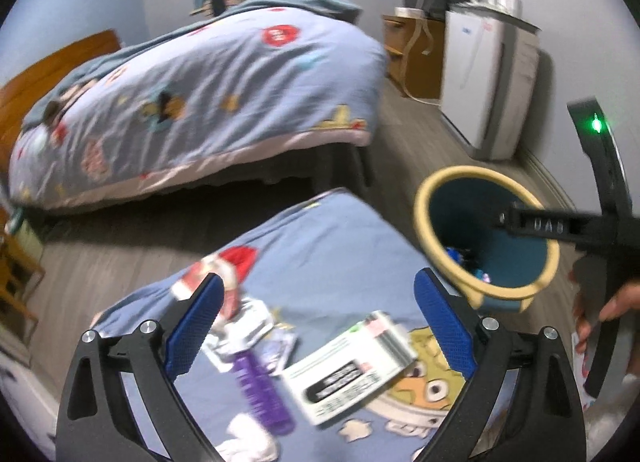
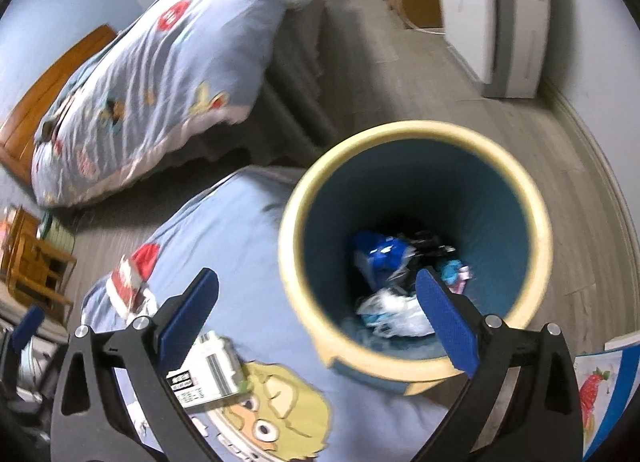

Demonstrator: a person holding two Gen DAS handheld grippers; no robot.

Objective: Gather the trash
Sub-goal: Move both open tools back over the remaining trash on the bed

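Right gripper (image 2: 316,302) wide open, empty, over bin (image 2: 532,197). Left gripper (image 1: 318,318) open, empty, above white box (image 1: 352,366). Next, probably: lower, pinch box.

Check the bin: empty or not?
Not empty. The bin stands upright with blue and white wrappers at its bottom; mostly unfilled.

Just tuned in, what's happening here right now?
Trash pickup on a bed. The left gripper is open over the litter on the blanket: a white box, a purple tube and wrappers. The right gripper is open and empty beside the bin, which already holds some trash.
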